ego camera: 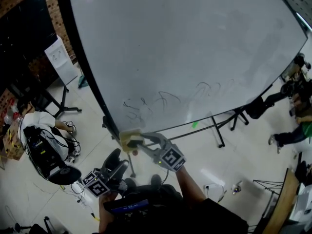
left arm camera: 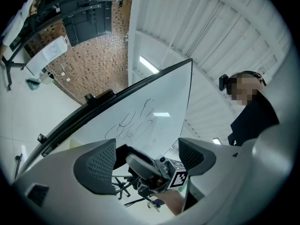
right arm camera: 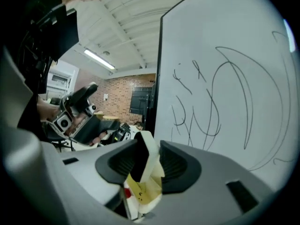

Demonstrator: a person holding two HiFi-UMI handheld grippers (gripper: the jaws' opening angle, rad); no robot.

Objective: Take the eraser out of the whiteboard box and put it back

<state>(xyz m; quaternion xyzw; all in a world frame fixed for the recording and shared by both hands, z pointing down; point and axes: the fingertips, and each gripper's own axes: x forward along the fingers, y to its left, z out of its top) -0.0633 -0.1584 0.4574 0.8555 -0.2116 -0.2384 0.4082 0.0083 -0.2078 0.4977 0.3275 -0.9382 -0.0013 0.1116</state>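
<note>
Whiteboard [ego camera: 195,43] scribbled, top cut off. Right hand-held gripper [ego camera: 140,142] clenched eraser [ego camera: 128,139] by board's lower corner, eraser half hidden between pads. Left hand-held gripper [ego camera: 119,161] hung released, empty.

The right gripper [ego camera: 138,143] is reaching forward at the end of the outstretched right arm [ego camera: 191,183], and its 2 jaws are pressing on the eraser [right arm camera: 148,154] from both sides. The left gripper [ego camera: 120,164] is hanging close to the body, lower in the head view. It is pointing slightly upward, its 2 jaws standing apart with nothing between them.
</note>
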